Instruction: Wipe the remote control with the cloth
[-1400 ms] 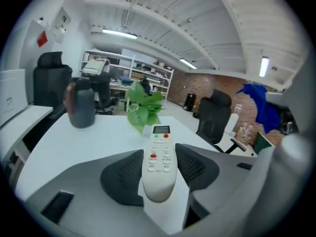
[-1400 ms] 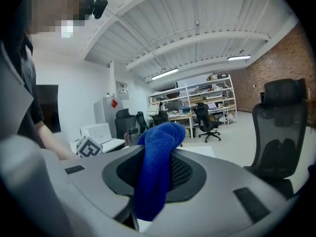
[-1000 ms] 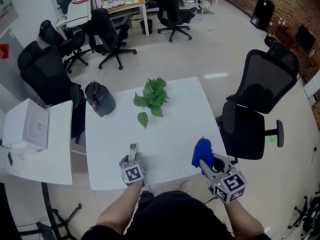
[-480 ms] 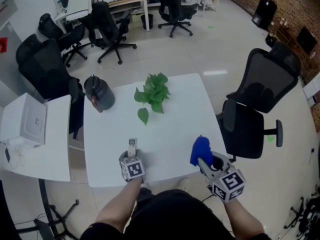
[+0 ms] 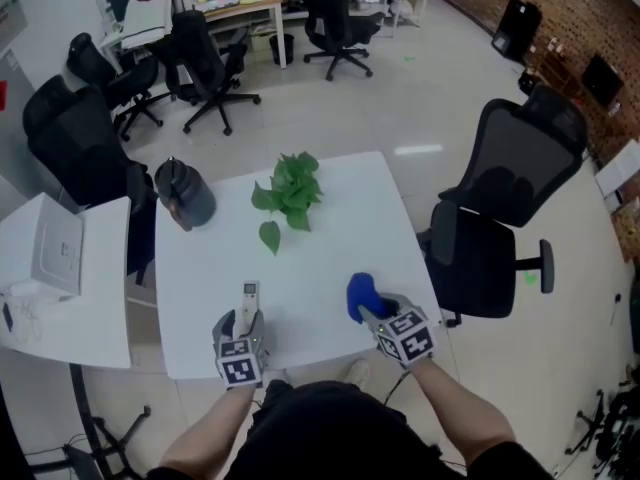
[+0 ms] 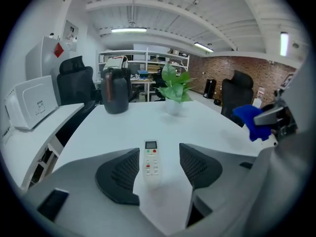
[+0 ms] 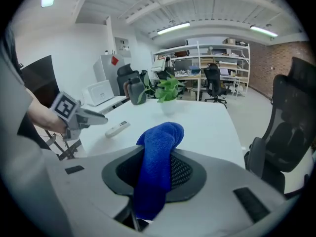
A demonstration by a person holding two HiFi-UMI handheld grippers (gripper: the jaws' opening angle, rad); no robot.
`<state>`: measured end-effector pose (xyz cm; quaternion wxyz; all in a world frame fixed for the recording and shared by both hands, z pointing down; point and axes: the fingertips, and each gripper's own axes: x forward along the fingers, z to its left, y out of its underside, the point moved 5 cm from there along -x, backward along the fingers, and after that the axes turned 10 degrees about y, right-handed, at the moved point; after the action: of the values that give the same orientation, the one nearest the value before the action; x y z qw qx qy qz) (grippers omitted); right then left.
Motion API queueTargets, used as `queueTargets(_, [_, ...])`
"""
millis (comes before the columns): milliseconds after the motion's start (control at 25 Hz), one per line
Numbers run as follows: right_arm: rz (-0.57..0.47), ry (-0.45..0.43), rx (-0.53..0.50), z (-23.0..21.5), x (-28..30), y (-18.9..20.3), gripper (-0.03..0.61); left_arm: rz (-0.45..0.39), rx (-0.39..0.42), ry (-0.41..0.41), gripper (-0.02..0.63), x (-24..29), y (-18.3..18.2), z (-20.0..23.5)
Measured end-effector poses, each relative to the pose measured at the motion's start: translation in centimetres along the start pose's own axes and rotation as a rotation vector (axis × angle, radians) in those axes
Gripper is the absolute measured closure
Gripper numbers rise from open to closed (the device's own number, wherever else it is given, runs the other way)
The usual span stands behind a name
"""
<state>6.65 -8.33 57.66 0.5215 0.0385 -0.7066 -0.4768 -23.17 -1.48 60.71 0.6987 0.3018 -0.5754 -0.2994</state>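
The white remote control (image 5: 249,296) lies flat on the white table (image 5: 330,238), near its front edge. My left gripper (image 5: 243,320) straddles the remote's near end (image 6: 151,158), and its jaws are opening. Both pads (image 6: 121,174) stand clear of the remote's sides. My right gripper (image 5: 372,313) is shut on a blue cloth (image 5: 360,293), held above the table to the right of the remote. In the right gripper view the cloth (image 7: 159,147) hangs folded between the jaws, with the remote (image 7: 117,128) farther off at the left.
A potted green plant (image 5: 285,193) stands mid-table and a dark jug (image 5: 183,193) at the far left corner. A black office chair (image 5: 500,208) is beside the table's right edge. A white side table with a white box (image 5: 50,253) is on the left.
The left gripper's jaws have spread apart around the remote. The right gripper has carried the cloth leftward, closer to the remote.
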Motion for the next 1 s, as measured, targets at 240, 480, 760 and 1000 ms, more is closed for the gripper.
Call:
queueTargets(240, [0.131, 0.014, -0.06, 0.2, 5.9, 2.2, 0.465, -0.029, 0.109, 0.078, 0.354, -2.1, -2.0, -2.0])
queueTargets(480, [0.213, 0.045, -0.118, 0.4, 8.5, 3.9, 0.445, -0.009, 0.184, 0.114, 0.354, -2.6, -1.7, -3.0])
queueTargets(760, [0.187, 0.056, -0.091, -0.2, 7.5, 4.4, 0.369, -0.01, 0.201, 0.122, 0.354, -2.7, -1.7, -3.1])
queueTargets(1000, [-0.023, 0.103, -0.077, -0.7, 0.7, -0.2, 0.367, -0.068, 0.241, 0.202, 0.354, -3.6, -4.6, -4.6])
